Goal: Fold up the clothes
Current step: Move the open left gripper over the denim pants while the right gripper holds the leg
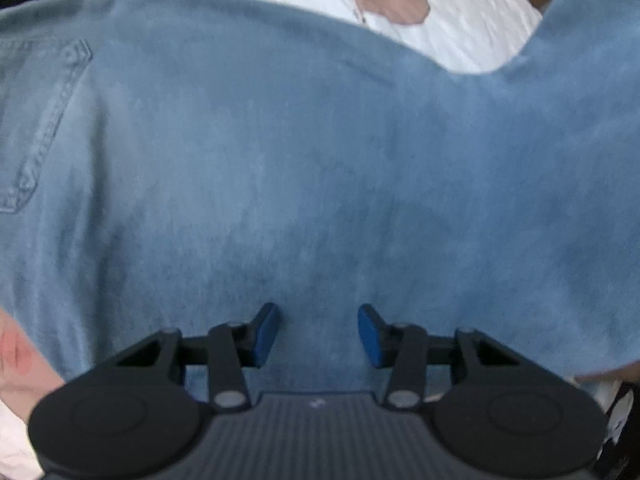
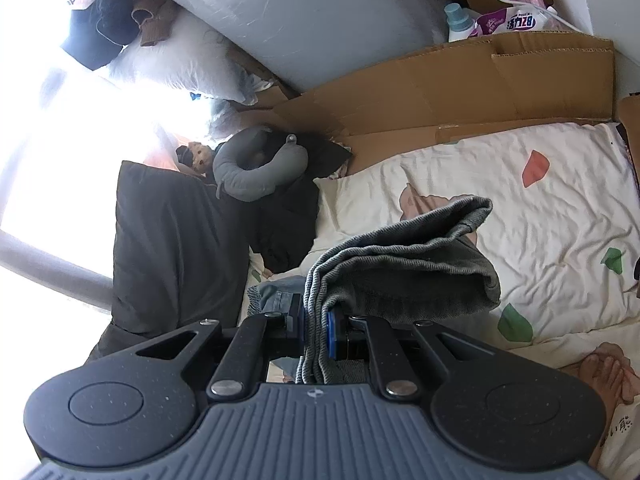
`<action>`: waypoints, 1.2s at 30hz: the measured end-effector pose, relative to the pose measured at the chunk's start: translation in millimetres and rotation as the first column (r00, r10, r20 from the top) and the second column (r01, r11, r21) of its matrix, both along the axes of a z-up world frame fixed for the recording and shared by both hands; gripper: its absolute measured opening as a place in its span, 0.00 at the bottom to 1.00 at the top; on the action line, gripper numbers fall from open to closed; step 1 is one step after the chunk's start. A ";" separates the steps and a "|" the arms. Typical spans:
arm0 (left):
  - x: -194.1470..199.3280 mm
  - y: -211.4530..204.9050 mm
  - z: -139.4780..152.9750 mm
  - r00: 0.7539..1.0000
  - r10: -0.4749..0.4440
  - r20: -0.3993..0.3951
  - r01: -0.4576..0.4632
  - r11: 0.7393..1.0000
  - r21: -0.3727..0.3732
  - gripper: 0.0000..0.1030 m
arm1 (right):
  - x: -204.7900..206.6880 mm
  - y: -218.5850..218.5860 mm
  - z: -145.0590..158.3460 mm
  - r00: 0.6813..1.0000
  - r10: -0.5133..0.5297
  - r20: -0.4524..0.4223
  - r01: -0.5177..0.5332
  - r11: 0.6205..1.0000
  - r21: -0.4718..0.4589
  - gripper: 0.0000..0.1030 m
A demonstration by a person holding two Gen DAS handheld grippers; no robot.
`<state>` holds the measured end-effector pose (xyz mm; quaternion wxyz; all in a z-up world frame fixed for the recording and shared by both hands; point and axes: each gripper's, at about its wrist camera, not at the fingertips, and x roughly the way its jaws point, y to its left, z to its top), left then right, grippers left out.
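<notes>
Left wrist view. Left gripper [image 1: 319, 330]: jaws parted, blue pads [image 1: 265, 334] standing well apart with nothing between them. Directly ahead of and beneath the fingers, filling nearly the whole view: blue denim garment [image 1: 320, 168], spread fairly flat, picture blurred. A stitched patch pocket [image 1: 40, 120] lies far to the left of the tool. Beyond the denim's far edge, ahead of the tool: white bedsheet [image 1: 460, 28] with pink and red printed shapes; a strip of the same sheet shows at the near left, beside the gripper body.

Right wrist view. Right gripper [image 2: 316, 330]: jaws closed on a grey knit garment [image 2: 404, 264], the bunched layered edge pinched between the pads (one blue pad edge visible just right of the cloth). The garment rises from the fingers and folds over ahead and to the right of the tool, its far end hanging above the white floral bedsheet [image 2: 540, 220]. Just left of the fingers, low down: a small patch of blue denim [image 2: 276, 292]. Ahead and to the left: dark pillows [image 2: 172, 240], with a grey neck pillow [image 2: 256, 168] on top and a small plush toy [image 2: 196, 156] beside it. Far ahead and to the right: flattened cardboard [image 2: 460, 92] along the bed's edge, a bottle with a pale blue cap [image 2: 458, 22] behind it. Far left overexposed; detail there cannot be told.
</notes>
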<state>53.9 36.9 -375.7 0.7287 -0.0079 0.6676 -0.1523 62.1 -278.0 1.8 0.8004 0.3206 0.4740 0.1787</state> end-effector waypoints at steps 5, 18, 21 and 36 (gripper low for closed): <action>10.4 -3.4 -1.5 1.000 -0.009 0.010 0.009 1.000 -0.014 0.45 | -0.8 0.1 -0.8 1.000 -0.001 -0.001 0.001 1.000 -0.003 0.09; 104.4 -16.3 7.1 0.995 0.024 0.099 -0.019 0.999 -0.046 0.39 | -3.6 -3.6 -5.1 1.000 -0.014 -0.016 0.014 1.000 -0.013 0.09; 130.1 -19.4 7.2 0.993 0.042 0.114 -0.037 0.998 -0.050 0.37 | -2.2 -3.1 -5.0 1.000 -0.019 -0.017 0.018 1.000 -0.017 0.09; 146.3 -34.5 1.8 0.983 0.015 0.184 -0.009 0.999 -0.031 0.15 | 0.9 0.3 -8.5 0.999 -0.024 -0.025 0.024 1.000 -0.009 0.09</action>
